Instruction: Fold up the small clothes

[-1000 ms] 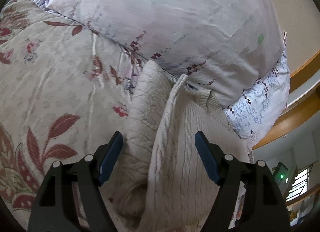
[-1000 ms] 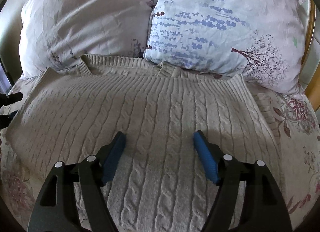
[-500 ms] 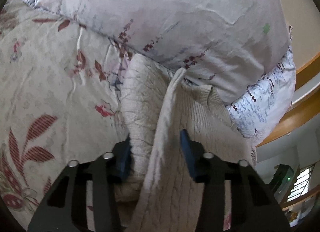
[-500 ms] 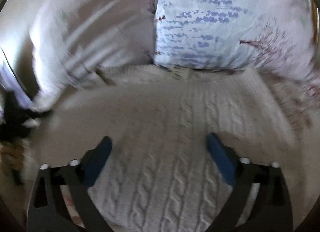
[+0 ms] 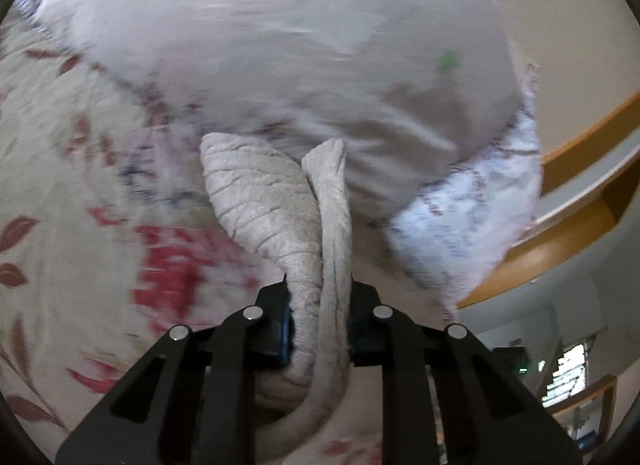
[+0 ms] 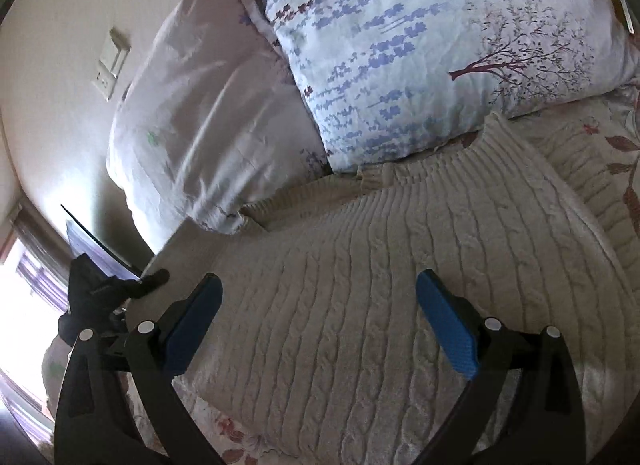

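Left wrist view: the left gripper is clamped on a gathered fold of the cream knitted sweater, at its edge near the white pillow. The pinch bunches two layers together, presumably so the side can be lifted and carried across the body. Motion blur covers the floral bedspread in this view. Right wrist view: the sweater lies spread flat on the bed, collar touching the pillows. The right gripper hovers over the garment with its jaws wide apart, holding nothing, probably ready to pin or smooth the fabric.
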A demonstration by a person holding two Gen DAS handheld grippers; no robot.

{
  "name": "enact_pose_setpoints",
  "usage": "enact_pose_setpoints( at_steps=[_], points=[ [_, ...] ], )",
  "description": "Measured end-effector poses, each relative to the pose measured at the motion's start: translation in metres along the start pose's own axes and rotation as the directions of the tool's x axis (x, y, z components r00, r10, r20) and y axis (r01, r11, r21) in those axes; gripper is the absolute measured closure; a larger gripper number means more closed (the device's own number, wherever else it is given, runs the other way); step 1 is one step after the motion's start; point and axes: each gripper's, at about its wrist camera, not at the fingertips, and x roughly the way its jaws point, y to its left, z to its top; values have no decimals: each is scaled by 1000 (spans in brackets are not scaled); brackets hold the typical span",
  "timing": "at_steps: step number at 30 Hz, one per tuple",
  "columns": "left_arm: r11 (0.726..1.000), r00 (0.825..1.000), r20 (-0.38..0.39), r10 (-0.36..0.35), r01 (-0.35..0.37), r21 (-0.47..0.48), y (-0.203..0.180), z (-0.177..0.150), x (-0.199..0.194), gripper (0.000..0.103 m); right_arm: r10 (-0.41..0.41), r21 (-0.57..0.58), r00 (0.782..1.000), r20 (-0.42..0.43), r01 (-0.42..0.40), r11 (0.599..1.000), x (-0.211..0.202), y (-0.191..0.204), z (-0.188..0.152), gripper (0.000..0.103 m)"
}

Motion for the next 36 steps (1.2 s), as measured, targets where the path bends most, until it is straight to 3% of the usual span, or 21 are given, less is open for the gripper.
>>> enact_pose_setpoints(
  at_steps=[6, 11, 17, 21, 26, 28, 32, 36],
  points=[
    [988, 988, -35, -149, 150, 20, -57, -10, 26, 85, 10, 16, 999, 34, -10, 1000, -9, -5, 2, 4],
    [975, 970, -120, -210, 216, 45, -95, -33, 71, 85, 0, 26, 998, 69, -2, 1000, -15, -10, 5, 4],
    [981, 966, -189, -175, 187, 50, -106, -63, 123, 85, 10, 77, 995, 97, -18, 997, -22, -23, 7, 4],
    [983, 963, -221, -155, 172, 59, -103, -71, 137, 81, 21, 75, 996, 88, -27, 997, -20, -23, 8, 4],
    [963, 944, -250, -214, 246, 107, -115, -72, 123, 53, 54, 77, 996, 71, -60, 995, -19, -25, 8, 4],
    [956, 951, -218, -218, 253, 148, -114, -70, 101, 35, 65, 80, 996, 64, -70, 994, -19, -25, 8, 4],
    [964, 985, -106, -139, 159, 212, -97, -62, 64, 23, 90, 87, 995, 35, -93, 992, -22, -23, 9, 4],
    [970, 999, -38, 20, -10, 241, -68, -56, 56, 22, -12, 81, 999, -52, 16, 997, -17, -17, 11, 14]
  ],
)
